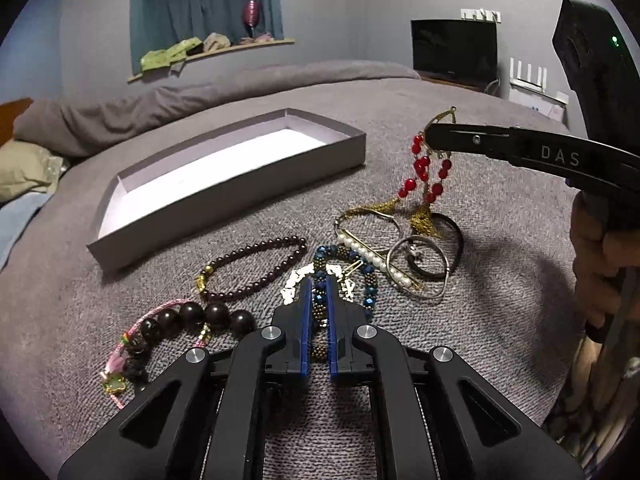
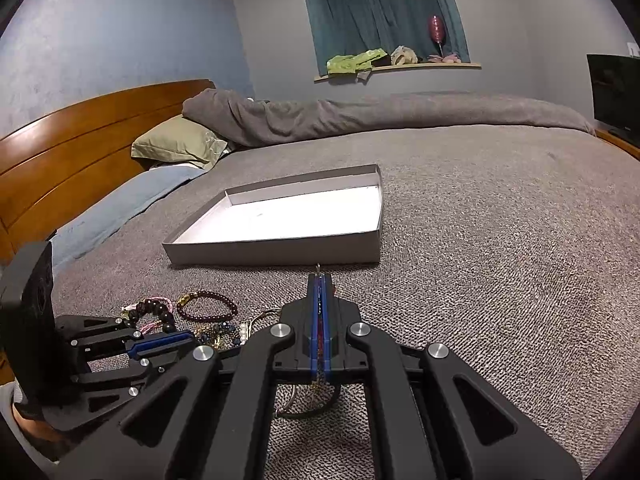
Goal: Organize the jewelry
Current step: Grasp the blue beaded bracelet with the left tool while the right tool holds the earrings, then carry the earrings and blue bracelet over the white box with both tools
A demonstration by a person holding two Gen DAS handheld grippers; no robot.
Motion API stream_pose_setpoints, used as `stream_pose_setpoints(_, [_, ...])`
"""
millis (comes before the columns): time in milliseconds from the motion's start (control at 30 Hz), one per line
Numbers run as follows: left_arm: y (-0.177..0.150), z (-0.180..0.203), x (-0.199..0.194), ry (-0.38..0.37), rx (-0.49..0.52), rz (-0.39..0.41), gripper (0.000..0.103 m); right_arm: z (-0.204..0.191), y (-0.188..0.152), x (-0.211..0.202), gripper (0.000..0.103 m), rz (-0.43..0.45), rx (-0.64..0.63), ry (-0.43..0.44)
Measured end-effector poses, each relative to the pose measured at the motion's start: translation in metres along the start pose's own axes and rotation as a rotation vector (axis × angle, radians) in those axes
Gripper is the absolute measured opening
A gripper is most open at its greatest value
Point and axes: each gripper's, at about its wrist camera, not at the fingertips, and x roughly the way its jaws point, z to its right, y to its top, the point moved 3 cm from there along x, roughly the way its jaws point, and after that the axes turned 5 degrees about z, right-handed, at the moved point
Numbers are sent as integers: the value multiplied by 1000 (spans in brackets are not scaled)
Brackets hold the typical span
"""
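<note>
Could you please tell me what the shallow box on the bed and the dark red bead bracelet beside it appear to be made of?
The shallow box looks like matte grey cardboard with a white paper lining: thin, straight folded walls and no shine. The dark red bead bracelet seems to be polished stone or glass beads, since each one carries a small glossy highlight; its gold-coloured spacer looks metallic.

We count 1 open box (image 1: pixel 224 184) | 2 grippers: left gripper (image 1: pixel 319 292), right gripper (image 2: pixel 320 280) | 1 dark red bead bracelet (image 1: pixel 256 268) | 1 big dark bead bracelet (image 1: pixel 188 320) | 1 red bead chain (image 1: pixel 424 172) | 1 pearl clip (image 1: pixel 372 258) | 2 pillows (image 2: pixel 180 144) | 1 bed (image 2: pixel 480 220)
</note>
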Motion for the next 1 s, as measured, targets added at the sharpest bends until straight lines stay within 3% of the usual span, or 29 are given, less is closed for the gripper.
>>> stream_pose_setpoints(367, [0, 7, 5, 2, 64, -23, 8, -3, -1, 1, 1, 0, -6, 3])
stream_pose_setpoints(500, [7, 7, -4, -8, 45, 18, 6, -3, 1, 1, 1, 7, -4, 8])
stream_pose_setpoints(800, [37, -4, -31, -117, -64, 115, 6, -3, 16, -2, 1, 43, 2, 37])
stream_pose_setpoints(1000, [62, -13, -41, -113, -74, 178, 6, -6, 34, 2, 1, 74, -18, 46])
